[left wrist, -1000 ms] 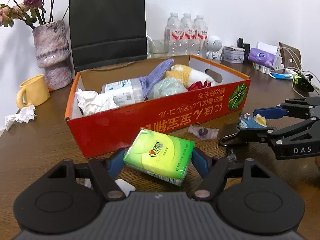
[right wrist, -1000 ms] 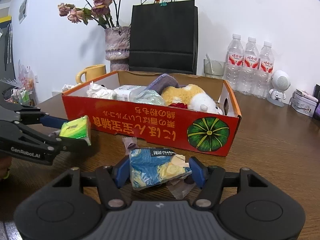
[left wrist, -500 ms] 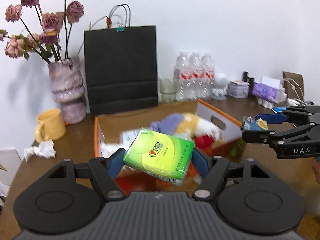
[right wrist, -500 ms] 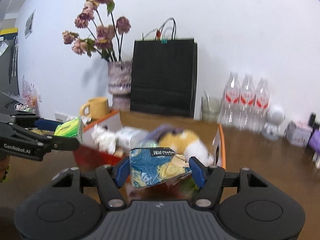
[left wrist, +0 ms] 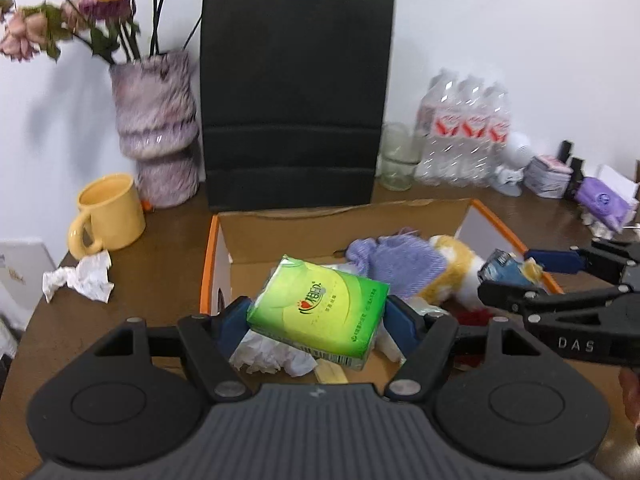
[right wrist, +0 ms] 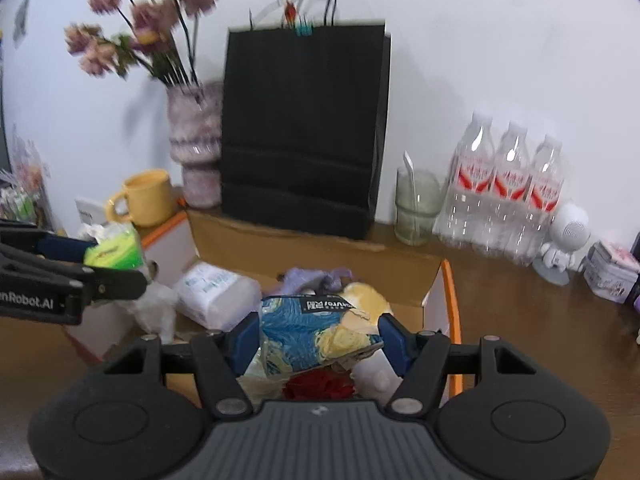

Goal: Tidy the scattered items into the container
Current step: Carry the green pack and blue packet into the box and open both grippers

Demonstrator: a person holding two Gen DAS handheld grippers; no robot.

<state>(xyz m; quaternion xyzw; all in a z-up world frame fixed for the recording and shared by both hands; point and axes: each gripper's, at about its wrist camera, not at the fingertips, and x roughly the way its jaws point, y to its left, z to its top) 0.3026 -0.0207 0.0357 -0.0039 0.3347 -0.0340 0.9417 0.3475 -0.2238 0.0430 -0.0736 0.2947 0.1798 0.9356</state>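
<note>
Left gripper (left wrist: 318, 314) clamps green tissue pack (left wrist: 318, 312), right gripper (right wrist: 318, 338) clamps blue packet (right wrist: 308, 334); both above cardboard box (left wrist: 420, 214), frame centre.

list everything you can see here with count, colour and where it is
box: 1, orange rim, cardboard inside, table centre
green tissue pack: 1, in left tongs over box
blue-yellow packet: 1, in right tongs over box
plush toy: 1, orange-white, in box
purple cloth: 1, in box
wet wipes pack: 1, white, in box
crumpled paper: 1, white, on table left of box
mug: 1, yellow, left
vase: 1, pink-grey, holding dried flowers
paper bag: 1, black, behind box
glass: 1, clear
water bottles: 3, clear, red labels
robot figure: 1, white
left tongs: 1, black, blue pads
right tongs: 1, black, blue pads
</note>
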